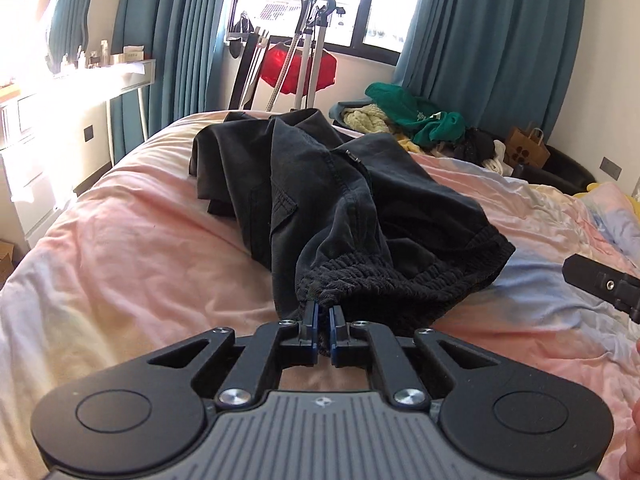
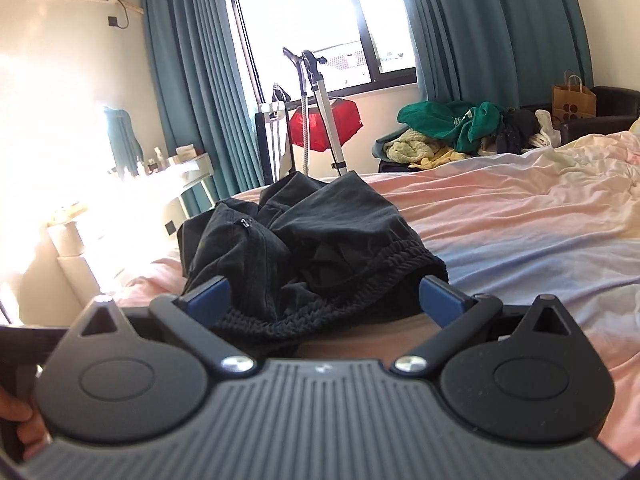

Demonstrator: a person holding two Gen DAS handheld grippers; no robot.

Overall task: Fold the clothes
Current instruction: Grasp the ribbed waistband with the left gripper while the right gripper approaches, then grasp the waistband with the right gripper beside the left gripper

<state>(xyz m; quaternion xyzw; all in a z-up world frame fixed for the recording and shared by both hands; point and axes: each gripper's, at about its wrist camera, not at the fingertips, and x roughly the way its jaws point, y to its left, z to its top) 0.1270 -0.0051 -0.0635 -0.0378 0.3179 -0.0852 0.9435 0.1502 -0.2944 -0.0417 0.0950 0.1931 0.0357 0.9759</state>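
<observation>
Black pants lie crumpled on the pink bed sheet, elastic waistband towards me. My left gripper is shut on the waistband's near edge. In the right wrist view the same pants lie straight ahead. My right gripper is open, its blue pads standing on either side of the waistband, just short of it. Part of the right gripper shows at the right edge of the left wrist view.
A pile of clothes with a green garment lies past the bed's far right side, beside a brown paper bag. A red item and a metal stand stand by the window. A white dresser is on the left.
</observation>
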